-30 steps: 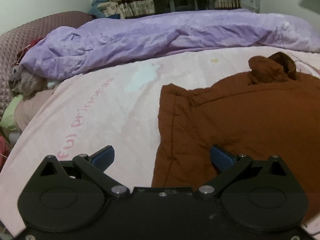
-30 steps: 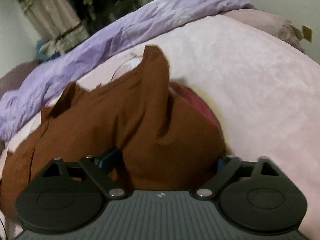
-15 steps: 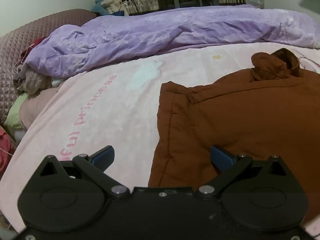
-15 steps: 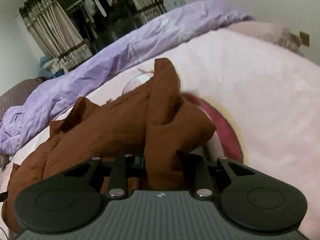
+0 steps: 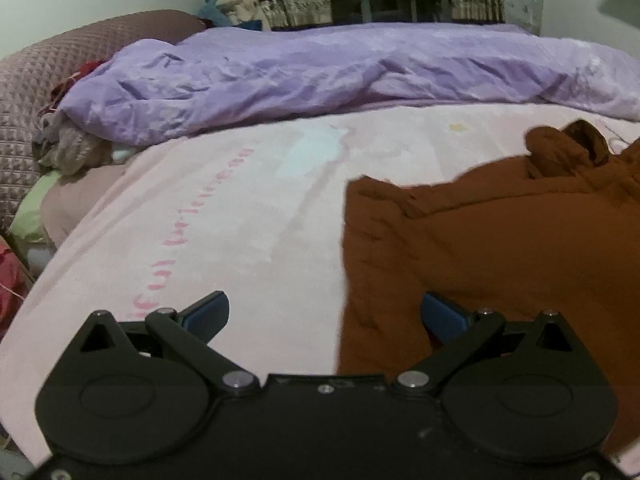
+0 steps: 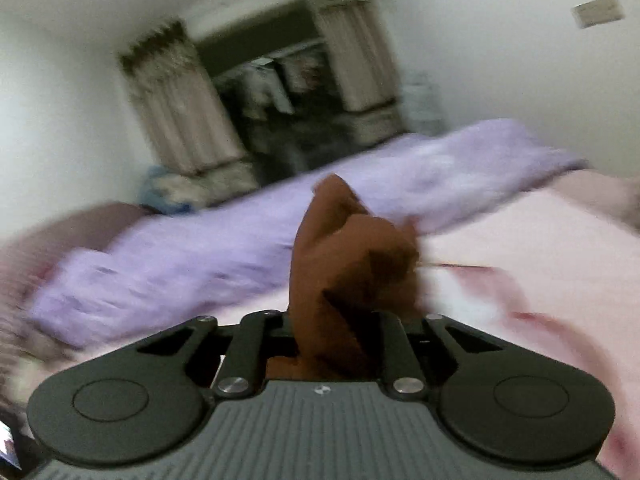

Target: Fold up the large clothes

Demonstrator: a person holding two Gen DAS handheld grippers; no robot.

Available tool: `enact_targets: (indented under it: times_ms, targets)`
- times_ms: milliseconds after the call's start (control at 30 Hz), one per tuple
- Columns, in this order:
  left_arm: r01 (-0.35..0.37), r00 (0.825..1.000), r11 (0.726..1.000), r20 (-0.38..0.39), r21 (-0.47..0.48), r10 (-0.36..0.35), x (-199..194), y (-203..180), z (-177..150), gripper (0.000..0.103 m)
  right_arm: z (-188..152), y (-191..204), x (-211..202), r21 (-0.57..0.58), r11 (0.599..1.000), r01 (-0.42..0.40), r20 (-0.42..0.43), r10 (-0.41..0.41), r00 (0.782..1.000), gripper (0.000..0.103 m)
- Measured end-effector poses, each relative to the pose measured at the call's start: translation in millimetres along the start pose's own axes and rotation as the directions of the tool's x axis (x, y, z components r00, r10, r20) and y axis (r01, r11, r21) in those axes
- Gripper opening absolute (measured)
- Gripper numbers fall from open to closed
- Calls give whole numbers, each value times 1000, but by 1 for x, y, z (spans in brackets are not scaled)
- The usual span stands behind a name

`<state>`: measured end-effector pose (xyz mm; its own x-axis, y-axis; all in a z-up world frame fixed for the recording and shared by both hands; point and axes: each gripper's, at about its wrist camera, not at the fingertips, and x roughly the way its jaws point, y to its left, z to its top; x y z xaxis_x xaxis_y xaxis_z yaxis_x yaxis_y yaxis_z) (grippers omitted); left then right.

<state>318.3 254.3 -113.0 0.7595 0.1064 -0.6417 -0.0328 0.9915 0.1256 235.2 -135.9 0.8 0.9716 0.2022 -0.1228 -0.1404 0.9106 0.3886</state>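
A large brown garment (image 5: 500,248) lies on the pink bed sheet (image 5: 240,232), filling the right half of the left wrist view. My left gripper (image 5: 325,314) is open and empty, low over the garment's left edge, with that edge between its blue fingertips (image 5: 206,312). My right gripper (image 6: 336,332) is shut on a bunched corner of the brown garment (image 6: 344,264) and holds it up above the bed. The right wrist view is blurred by motion.
A crumpled purple duvet (image 5: 320,80) runs across the back of the bed. A quilted brown headboard (image 5: 52,80) and loose clothes (image 5: 68,148) are at the left. Curtains and a dark wardrobe opening (image 6: 280,92) stand behind the bed.
My right gripper closed on the garment's corner and lifted it up, tilting the view toward the wall. My left gripper stayed open and shifted slightly along the garment's left edge.
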Motion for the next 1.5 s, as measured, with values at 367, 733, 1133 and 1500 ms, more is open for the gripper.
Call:
enact_targets:
  times_ms: [367,733,1133,1500]
  targets:
    - [-25,999,1000,-46,8,25,7,37,-28,103,-138,122,59,-41,982,-183,-259,166,951,11]
    - [0,996,999,-86,-43,-3,18,36,-51,103,-132,134,39,8,973,-230,-239,225,945,11]
    - [-16,997,997,-82,-72,10,21,39,-58,103,-190,118,76,-2,983,-183,-398,167,902,10]
    - [-39,997,996,-77,-82,32,14,37,-59,103,-191,123,73,-40,980,-197,-393,166,904,10]
